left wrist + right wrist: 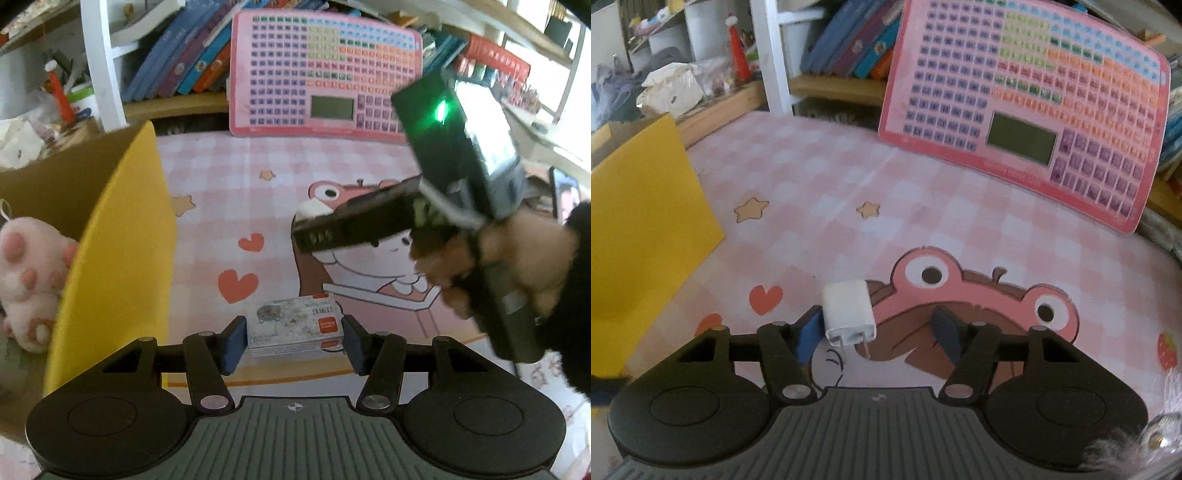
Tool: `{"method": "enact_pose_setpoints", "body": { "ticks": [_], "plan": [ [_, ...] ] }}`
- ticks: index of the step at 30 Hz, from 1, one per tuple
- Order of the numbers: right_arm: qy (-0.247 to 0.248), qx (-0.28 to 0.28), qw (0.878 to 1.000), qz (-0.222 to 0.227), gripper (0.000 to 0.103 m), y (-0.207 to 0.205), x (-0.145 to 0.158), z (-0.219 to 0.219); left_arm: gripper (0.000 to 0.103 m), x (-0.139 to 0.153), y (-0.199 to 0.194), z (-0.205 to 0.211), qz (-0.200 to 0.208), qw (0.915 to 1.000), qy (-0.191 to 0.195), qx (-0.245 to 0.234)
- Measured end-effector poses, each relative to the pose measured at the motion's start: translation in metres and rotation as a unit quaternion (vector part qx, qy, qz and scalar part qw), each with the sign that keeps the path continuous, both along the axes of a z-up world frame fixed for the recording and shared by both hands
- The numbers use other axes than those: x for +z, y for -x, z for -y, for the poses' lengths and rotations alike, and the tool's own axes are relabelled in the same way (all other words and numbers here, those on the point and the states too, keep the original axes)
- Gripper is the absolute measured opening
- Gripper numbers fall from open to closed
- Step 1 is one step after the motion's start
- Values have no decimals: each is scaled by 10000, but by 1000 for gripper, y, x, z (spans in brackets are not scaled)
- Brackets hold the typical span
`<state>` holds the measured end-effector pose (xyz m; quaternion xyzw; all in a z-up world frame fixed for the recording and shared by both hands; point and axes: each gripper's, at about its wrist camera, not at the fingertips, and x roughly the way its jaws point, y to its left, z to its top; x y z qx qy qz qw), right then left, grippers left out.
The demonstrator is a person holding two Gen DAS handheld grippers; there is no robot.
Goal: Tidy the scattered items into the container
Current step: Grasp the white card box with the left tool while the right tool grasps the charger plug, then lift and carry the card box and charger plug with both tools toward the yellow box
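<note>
In the left wrist view my left gripper (293,341) is shut on a small staples box (293,326), grey-white with an orange label, held just above the pink desk mat (229,192). The yellow-flapped cardboard box (122,236) stands to its left, with a pink plush paw (31,273) inside. My right gripper shows there as a dark body over the mat, in a hand. In the right wrist view my right gripper (877,332) is open around a white charger plug (847,312) that lies on the mat (849,184), against the left finger.
A pink keyboard-like learning pad (321,70) leans against a bookshelf at the mat's far edge; it also shows in the right wrist view (1030,107). The yellow box flap (642,206) stands at the left. Cluttered shelves stand behind.
</note>
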<state>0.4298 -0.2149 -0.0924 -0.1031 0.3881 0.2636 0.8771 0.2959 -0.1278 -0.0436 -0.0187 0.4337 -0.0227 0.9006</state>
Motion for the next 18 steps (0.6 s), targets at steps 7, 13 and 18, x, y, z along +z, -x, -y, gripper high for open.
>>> {"method": "enact_pose_setpoints", "body": {
  "ticks": [7, 13, 18],
  "plan": [
    [-133, -11, 9998, 142, 25, 6, 0, 2, 54, 7, 11, -2, 86, 9999, 105, -85],
    [-303, -315, 9990, 117, 25, 23, 7, 23, 54, 10, 19, -2, 157, 9996, 179, -153],
    [-362, -460, 9982, -117, 25, 43, 12, 41, 54, 16, 26, 0, 197, 9991, 309, -192]
  ]
}}
